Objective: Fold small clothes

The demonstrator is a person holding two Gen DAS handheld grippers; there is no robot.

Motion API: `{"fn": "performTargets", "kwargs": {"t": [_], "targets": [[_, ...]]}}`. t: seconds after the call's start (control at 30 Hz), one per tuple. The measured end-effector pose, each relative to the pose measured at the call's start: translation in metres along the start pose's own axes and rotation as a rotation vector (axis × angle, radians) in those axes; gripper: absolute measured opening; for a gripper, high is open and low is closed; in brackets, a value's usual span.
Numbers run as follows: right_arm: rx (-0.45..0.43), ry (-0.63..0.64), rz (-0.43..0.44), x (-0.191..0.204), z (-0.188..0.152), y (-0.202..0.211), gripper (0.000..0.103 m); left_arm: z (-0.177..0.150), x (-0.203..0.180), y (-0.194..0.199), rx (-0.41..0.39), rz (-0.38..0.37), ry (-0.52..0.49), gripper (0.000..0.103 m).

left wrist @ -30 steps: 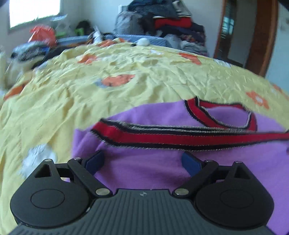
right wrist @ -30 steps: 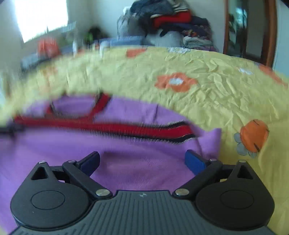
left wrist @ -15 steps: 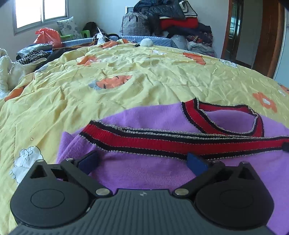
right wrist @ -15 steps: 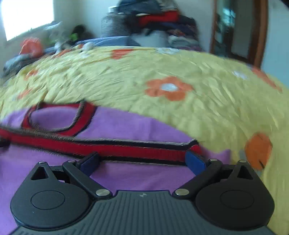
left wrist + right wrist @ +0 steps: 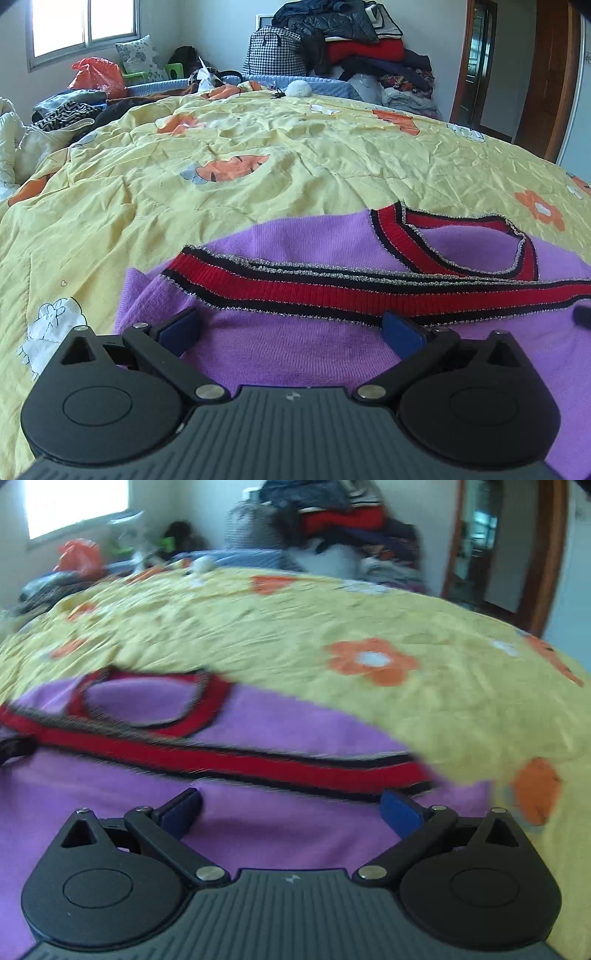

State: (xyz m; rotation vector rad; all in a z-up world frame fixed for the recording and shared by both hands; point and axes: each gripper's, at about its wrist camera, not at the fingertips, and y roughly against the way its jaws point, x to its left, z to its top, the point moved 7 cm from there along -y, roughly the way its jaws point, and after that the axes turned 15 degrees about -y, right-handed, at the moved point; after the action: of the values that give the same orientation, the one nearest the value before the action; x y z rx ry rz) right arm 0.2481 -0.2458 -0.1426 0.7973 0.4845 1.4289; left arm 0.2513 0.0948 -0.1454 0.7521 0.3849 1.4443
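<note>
A purple knit sweater point(image 5: 295, 350) with a red and black trimmed hem band point(image 5: 332, 291) and V-neck point(image 5: 461, 240) lies folded on the yellow bedspread point(image 5: 184, 192). My left gripper point(image 5: 291, 328) hovers over its near left part, open wide, with only flat cloth under the blue pads point(image 5: 400, 332). In the right wrist view, which is blurred, the same sweater point(image 5: 110, 812) fills the lower left. My right gripper point(image 5: 291, 808) stands open over its near right part, just short of the hem band point(image 5: 258, 764). Neither gripper holds anything.
The flowered bedspread point(image 5: 406, 709) stretches far beyond the sweater. A tall pile of clothes and a checked bag point(image 5: 277, 51) stands at the bed's far end, and bags and cushions point(image 5: 96, 75) lie at the far left. A wooden door point(image 5: 546, 74) is at the right.
The left gripper's jaws spread a little wider and its view settled from blur, showing more of the sweater's left edge. The right gripper slid rightward along the hem band.
</note>
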Motion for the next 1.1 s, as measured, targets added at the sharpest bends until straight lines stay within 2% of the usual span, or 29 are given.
{"fn": "performTargets", "kwargs": {"t": [0.03, 0.13, 0.27, 0.3, 0.37, 0.43, 0.53, 0.57, 0.63, 0.67, 0.73, 0.77, 0.83, 0.9, 0.93, 0.97, 1.0, 1.03, 1.07, 1.1], "targets": [[0.000, -0.048, 0.026, -0.011, 0.004, 0.000, 0.103, 0.000, 0.000, 0.000, 0.001, -0.001, 0.002, 0.103], [0.014, -0.054, -0.029, -0.019, 0.010, 0.005, 0.103, 0.001, 0.001, 0.008, -0.007, -0.020, 0.023, 0.103], [-0.003, -0.079, 0.077, 0.012, 0.003, 0.022, 0.103, -0.001, -0.004, 0.033, -0.068, -0.090, 0.053, 0.103], [0.001, -0.064, 0.102, 0.025, 0.000, 0.021, 0.103, 0.000, -0.006, 0.032, -0.064, -0.070, 0.031, 0.103], [0.024, -0.009, 0.122, 0.050, -0.006, 0.011, 0.103, -0.004, -0.005, 0.016, 0.005, -0.046, 0.003, 0.103], [0.025, 0.090, 0.052, 0.062, -0.012, -0.002, 0.103, -0.005, 0.005, 0.008, -0.003, -0.010, -0.017, 0.103], [0.017, 0.046, 0.045, 0.036, 0.000, -0.005, 0.103, -0.009, 0.029, 0.004, 0.010, 0.002, 0.020, 0.103], [0.004, 0.053, -0.010, 0.019, 0.003, -0.006, 0.103, -0.011, 0.034, 0.003, 0.004, 0.002, 0.013, 0.103], [0.023, -0.023, 0.034, -0.010, 0.010, -0.004, 0.103, -0.012, 0.041, 0.006, 0.003, 0.002, 0.004, 0.103], [0.029, -0.037, 0.010, -0.020, 0.013, 0.001, 0.103, -0.012, 0.044, 0.011, 0.007, 0.010, 0.005, 0.103], [0.015, -0.004, -0.045, -0.025, 0.011, 0.020, 0.103, -0.014, 0.044, 0.030, -0.003, -0.003, 0.018, 0.102], [-0.003, 0.025, -0.055, -0.023, 0.007, 0.032, 0.103, -0.016, 0.040, 0.042, -0.022, -0.033, 0.014, 0.103], [-0.035, 0.005, -0.026, -0.019, -0.002, 0.051, 0.103, -0.026, 0.027, 0.060, -0.043, -0.088, 0.009, 0.103], [-0.023, -0.077, 0.034, -0.012, -0.013, 0.058, 0.103, -0.039, 0.010, 0.066, -0.014, -0.132, -0.015, 0.103], [-0.012, -0.109, 0.072, -0.006, -0.017, 0.058, 0.103, -0.047, 0.002, 0.065, 0.013, -0.144, -0.036, 0.103], [0.008, -0.124, 0.099, -0.001, -0.025, 0.057, 0.103, -0.053, -0.002, 0.066, 0.008, -0.121, -0.060, 0.103], [0.035, -0.110, 0.093, 0.004, -0.034, 0.055, 0.103, -0.058, -0.004, 0.069, -0.004, -0.099, -0.098, 0.103], [0.022, -0.051, 0.055, 0.007, -0.043, 0.056, 0.103, -0.063, -0.003, 0.071, -0.001, -0.091, -0.122, 0.103], [0.000, 0.046, 0.004, 0.010, -0.053, 0.060, 0.103, -0.067, 0.001, 0.074, 0.004, -0.087, -0.121, 0.103], [-0.019, 0.110, -0.009, 0.010, -0.060, 0.066, 0.103, -0.071, 0.009, 0.078, 0.016, -0.082, -0.103, 0.103]]}}
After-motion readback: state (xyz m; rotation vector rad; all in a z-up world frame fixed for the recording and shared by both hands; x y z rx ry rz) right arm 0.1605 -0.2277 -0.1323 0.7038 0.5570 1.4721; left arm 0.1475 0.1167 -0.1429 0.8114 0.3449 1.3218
